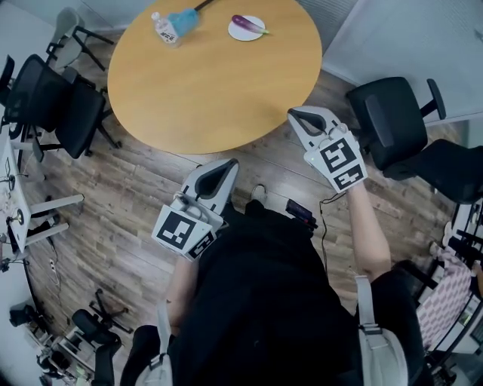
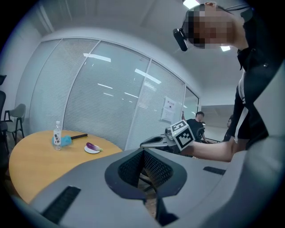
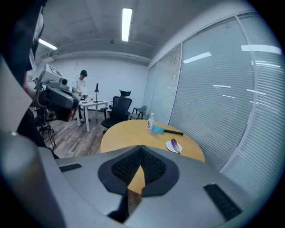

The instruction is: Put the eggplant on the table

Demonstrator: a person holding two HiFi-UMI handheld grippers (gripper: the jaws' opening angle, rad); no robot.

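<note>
The purple eggplant [image 1: 246, 22] lies on a small white plate [image 1: 240, 33] at the far side of the round wooden table [image 1: 211, 83]. Both grippers hang short of the table's near edge, apart from it. My left gripper [image 1: 229, 167] is shut and empty over the floor. My right gripper [image 1: 296, 115] is shut and empty close to the table's right rim. In the left gripper view the eggplant [image 2: 93, 146] is far off at the left, beyond the left gripper [image 2: 143, 153]. In the right gripper view the eggplant [image 3: 174, 144] lies right of the right gripper [image 3: 141, 149].
A water bottle [image 1: 164, 30] and a blue brush [image 1: 185, 19] lie on the table left of the plate. Black office chairs stand at the left [image 1: 53, 105] and at the right [image 1: 392, 124]. A person [image 3: 81, 82] stands by a white desk [image 3: 91, 104] at the back.
</note>
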